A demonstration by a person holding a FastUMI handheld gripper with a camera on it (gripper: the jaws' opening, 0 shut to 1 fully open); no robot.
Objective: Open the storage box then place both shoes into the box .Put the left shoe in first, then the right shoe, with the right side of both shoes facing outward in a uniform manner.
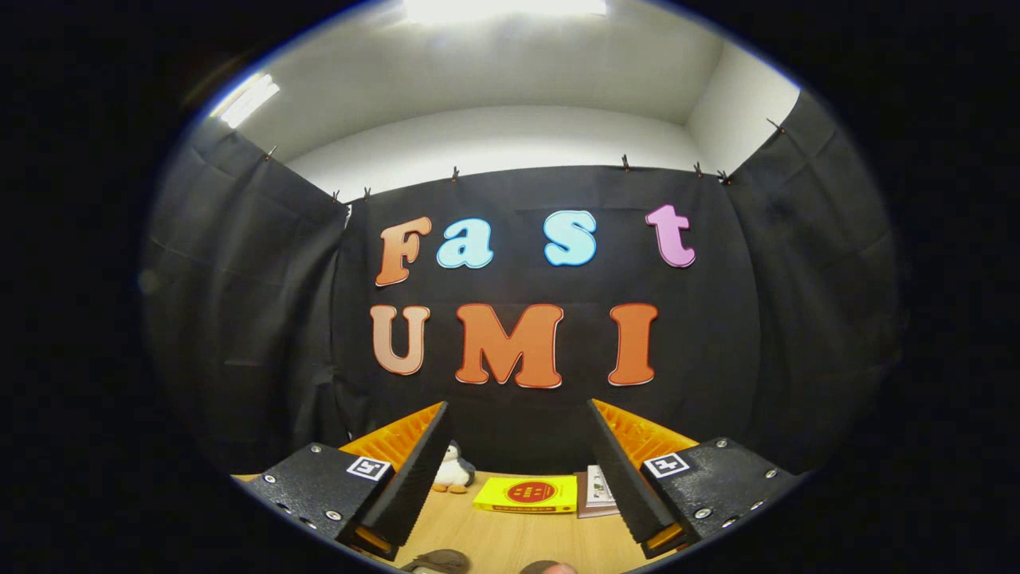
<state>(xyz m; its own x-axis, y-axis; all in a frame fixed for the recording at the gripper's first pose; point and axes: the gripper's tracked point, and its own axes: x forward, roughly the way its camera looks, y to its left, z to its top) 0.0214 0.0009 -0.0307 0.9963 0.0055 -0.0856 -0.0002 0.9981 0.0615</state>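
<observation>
Wooden table [510, 534]: claw [518, 446] agape (nothing between), shoe [438, 561] beneath.

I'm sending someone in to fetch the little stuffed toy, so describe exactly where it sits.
On the wooden table, look toward the black back wall. The toy penguin stands there, just left of the flat yellow book, beyond the open gripper. It's the only soft, white-bellied thing.

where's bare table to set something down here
The claw hangs open. Bare wood table runs between its fingers, from the yellow book back to the shoe tips at the near edge. The far edge is crowded: a penguin toy, the yellow book and a booklet side by side.
</observation>
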